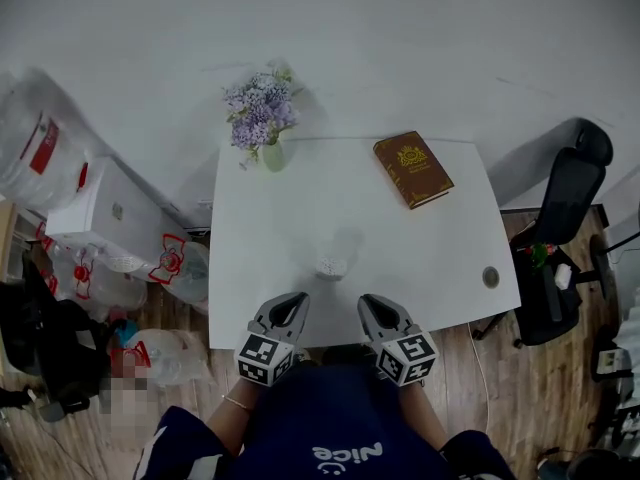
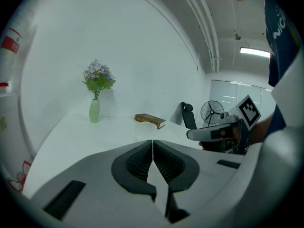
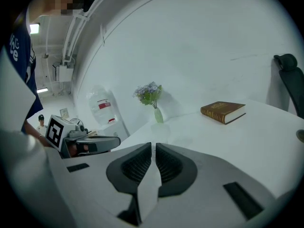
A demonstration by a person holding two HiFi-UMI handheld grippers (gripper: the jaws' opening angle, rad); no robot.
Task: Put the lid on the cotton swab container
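The left gripper (image 1: 289,303) is being held with its jaws pressed together on nothing, the cotton swab container (image 1: 330,266) is being seen standing on the white table (image 1: 280,218) just ahead, between both grippers, and the right gripper (image 1: 373,305) is being held pressed together and empty too.
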